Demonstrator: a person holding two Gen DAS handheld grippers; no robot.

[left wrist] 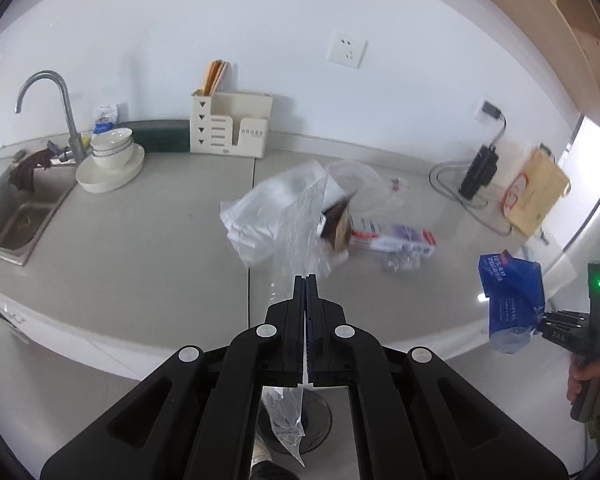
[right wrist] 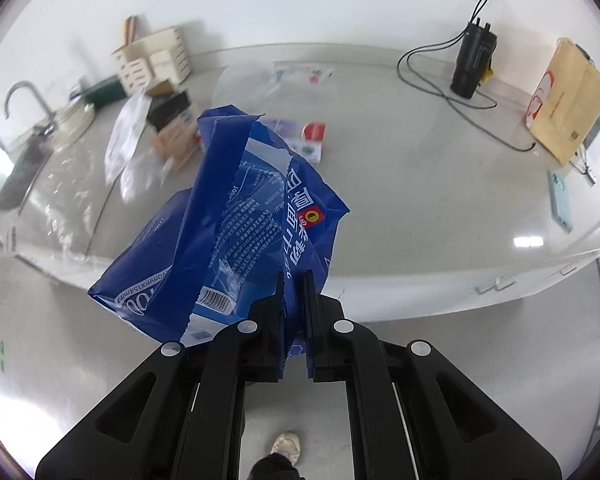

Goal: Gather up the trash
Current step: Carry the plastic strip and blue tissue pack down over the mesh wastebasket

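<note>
Closest thing first: the left gripper [left wrist: 305,278] has its fingers pinched tight on a clear bag [left wrist: 296,216], which sticks up past the fingertips and also trails out below them. There's a small box [left wrist: 337,222] inside or right behind that bag, can't tell which, it's blurry.

The right gripper [right wrist: 293,276] is clamped on a crumpled blue wrapper [right wrist: 236,224], jaws nearly together with the plastic squeezed between them. The wrapper bulges up and to the left of the fingers, held off the counter [right wrist: 400,184]. From the left camera you can see the same wrapper far off to the right of the left fingers, with a hand [left wrist: 592,380] gripping the tool's handle.

Just beyond the left fingertips, a flat red-and-purple packet [left wrist: 392,238] lies on the counter with more clear plastic [left wrist: 360,176] behind it.

Further out, right of the fingers: a black charger [left wrist: 478,174] with its cable, and a tan paper bag [left wrist: 538,194]. Left of them: a sink [left wrist: 18,216] with a tap [left wrist: 46,100], and stacked bowls [left wrist: 114,146] on plates. An organiser [left wrist: 230,124] sits against the wall.
</note>
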